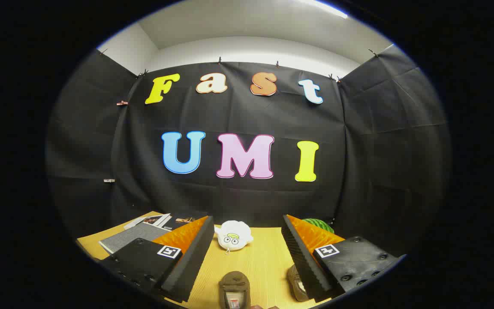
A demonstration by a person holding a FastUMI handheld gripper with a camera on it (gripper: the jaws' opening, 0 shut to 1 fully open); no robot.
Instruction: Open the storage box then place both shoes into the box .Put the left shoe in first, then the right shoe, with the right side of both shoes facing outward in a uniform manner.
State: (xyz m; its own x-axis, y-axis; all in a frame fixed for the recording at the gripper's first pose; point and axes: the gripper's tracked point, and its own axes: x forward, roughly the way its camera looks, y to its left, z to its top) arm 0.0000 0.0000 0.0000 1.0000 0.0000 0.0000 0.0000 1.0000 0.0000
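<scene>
**Legible Markings: Status**

No word, number or brand name can be read on any object on the table.

1. Gripper (247, 234): each black finger block carries one square white tag with a black coded pattern, a machine marker and not text. One tag (169, 251) sits on the left finger and one (326, 250) on the right. The fingers stand wide apart and grip nothing.
2. Brown shoe (234, 291), between the fingers at their base: a pale patch shows inside; its print is too small to read.
3. Printed booklets (161, 221), beyond the left finger: the cover print is too small to read.
</scene>
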